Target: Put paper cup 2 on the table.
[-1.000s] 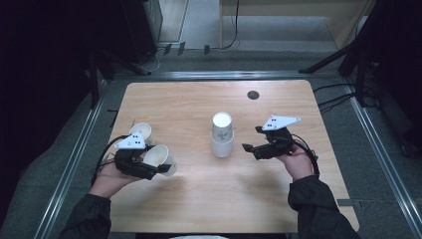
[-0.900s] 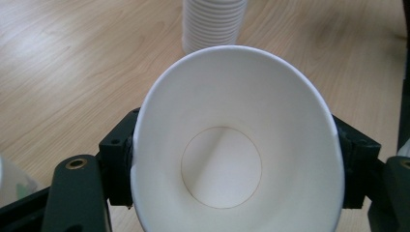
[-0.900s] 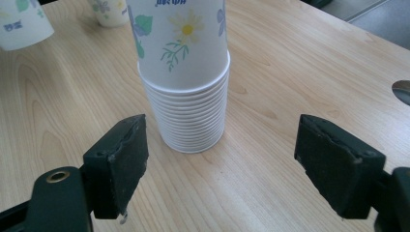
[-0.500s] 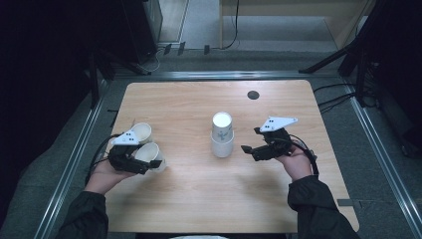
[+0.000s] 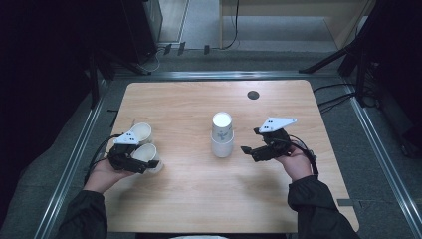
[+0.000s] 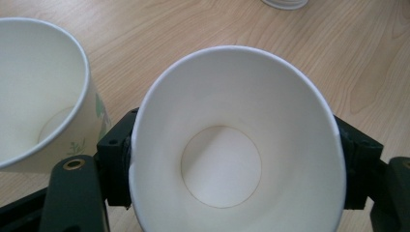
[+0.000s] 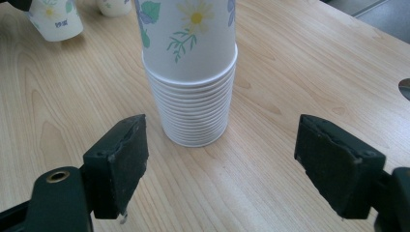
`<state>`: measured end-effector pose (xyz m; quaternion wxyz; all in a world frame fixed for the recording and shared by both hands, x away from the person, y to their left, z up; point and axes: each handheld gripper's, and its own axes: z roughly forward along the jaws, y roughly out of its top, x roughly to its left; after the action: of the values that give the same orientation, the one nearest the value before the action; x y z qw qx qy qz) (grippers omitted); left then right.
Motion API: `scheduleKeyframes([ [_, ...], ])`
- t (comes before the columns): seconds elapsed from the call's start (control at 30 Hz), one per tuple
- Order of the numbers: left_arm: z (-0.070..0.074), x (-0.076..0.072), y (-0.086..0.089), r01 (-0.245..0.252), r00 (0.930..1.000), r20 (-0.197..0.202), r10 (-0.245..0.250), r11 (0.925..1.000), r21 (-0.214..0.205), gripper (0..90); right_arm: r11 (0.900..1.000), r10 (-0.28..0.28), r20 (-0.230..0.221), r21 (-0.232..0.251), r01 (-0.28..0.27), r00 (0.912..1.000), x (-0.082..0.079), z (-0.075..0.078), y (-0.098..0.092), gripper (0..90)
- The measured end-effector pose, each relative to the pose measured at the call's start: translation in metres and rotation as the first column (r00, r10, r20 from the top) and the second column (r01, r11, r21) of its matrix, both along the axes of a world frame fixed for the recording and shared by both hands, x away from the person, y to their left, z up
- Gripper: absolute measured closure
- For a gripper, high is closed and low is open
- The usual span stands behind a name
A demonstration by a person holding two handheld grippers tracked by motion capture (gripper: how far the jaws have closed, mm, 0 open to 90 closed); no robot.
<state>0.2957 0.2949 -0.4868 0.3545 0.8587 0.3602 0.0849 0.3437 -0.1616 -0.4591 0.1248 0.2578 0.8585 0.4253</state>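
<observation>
A white paper cup [image 6: 220, 166] lies on its side, its mouth facing the camera, squeezed oval between the jaws of my left gripper [image 5: 148, 161], which is shut on it at the table's left. A second cup [image 5: 141, 132] stands upright just beyond it, close beside it in the left gripper view [image 6: 38, 96]. A tall stack of flower-printed cups [image 5: 221, 135] stands at the table's middle. My right gripper [image 7: 217, 159] is open, low over the wood just right of the stack [image 7: 191, 72], with its jaws wide and nothing between them.
The wooden table [image 5: 199, 199] has a small dark round hole [image 5: 253, 95] at its back right. Metal rails run along the table's left and right sides. Dark equipment and cables lie on the floor beyond.
My left gripper has carried its cup a little to the left, ending close beside the upright cup. The right gripper has barely moved.
</observation>
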Motion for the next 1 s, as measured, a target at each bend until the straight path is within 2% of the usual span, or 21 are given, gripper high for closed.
scheduleKeyframes([
  [0.37, -0.004, 0.0024, 0.0013, -0.018, 0.9997, -0.017, 0.018, 0.9996, 0.023, 22.5, 1.0, 0.004, -0.005, -0.003, -0.004, 1.0, -0.0004, -0.0002, 0.0003, 20.0],
  [0.63, -0.0063, 0.0031, -0.0022, 0.0, 0.9995, -0.032, 0.002, 0.9992, 0.041, 21.9, 1.0, 0.007, -0.004, -0.007, -0.007, 1.0, -0.0006, -0.0005, 0.0009, 19.9],
  [1.0, -0.0087, 0.0039, -0.0024, -0.006, 0.9993, -0.035, 0.008, 0.9983, 0.058, 21.5, 0.9999, 0.008, 0.001, -0.012, -0.008, 1.0, -0.0009, -0.0006, 0.0014, 19.9],
])
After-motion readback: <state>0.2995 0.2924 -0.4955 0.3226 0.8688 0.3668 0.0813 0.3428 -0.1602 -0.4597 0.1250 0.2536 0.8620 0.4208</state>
